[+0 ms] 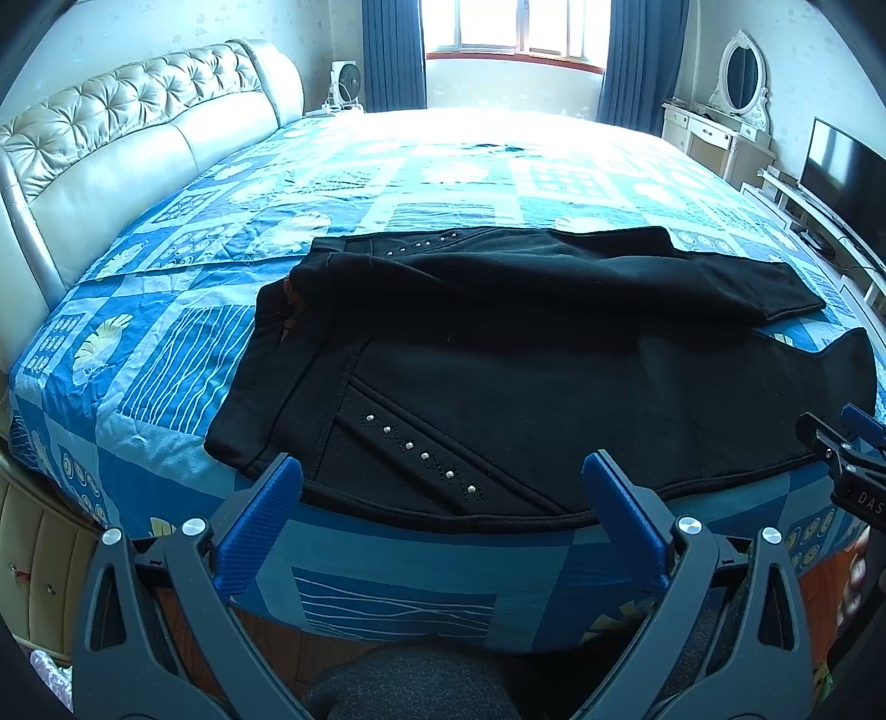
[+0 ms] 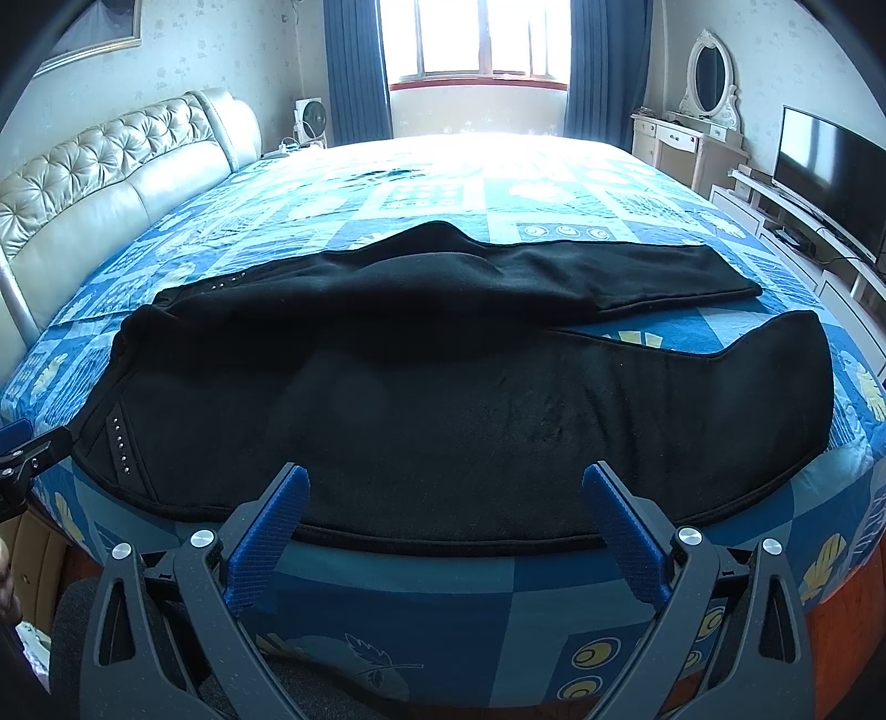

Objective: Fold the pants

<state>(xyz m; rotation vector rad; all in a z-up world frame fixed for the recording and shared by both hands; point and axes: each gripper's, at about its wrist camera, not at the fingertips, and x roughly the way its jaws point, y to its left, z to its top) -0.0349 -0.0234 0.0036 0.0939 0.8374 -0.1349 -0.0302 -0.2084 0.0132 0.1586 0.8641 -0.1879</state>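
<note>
Black pants (image 1: 526, 354) with small silver studs lie spread flat on the bed (image 1: 166, 360), waist to the left, legs running right. They also show in the right wrist view (image 2: 443, 387). My left gripper (image 1: 443, 471) is open and empty, hovering at the near hem by the studded pocket. My right gripper (image 2: 443, 482) is open and empty, hovering at the near edge of the nearer leg. The right gripper also shows at the right edge of the left wrist view (image 1: 847, 443). The left gripper shows at the left edge of the right wrist view (image 2: 22, 448).
The bed has a blue patchwork cover and a tufted beige headboard (image 1: 111, 144) on the left. A dressing table with an oval mirror (image 1: 736, 105) and a TV (image 1: 841, 166) on a low stand are on the right. A window (image 1: 515, 27) with blue curtains is at the back.
</note>
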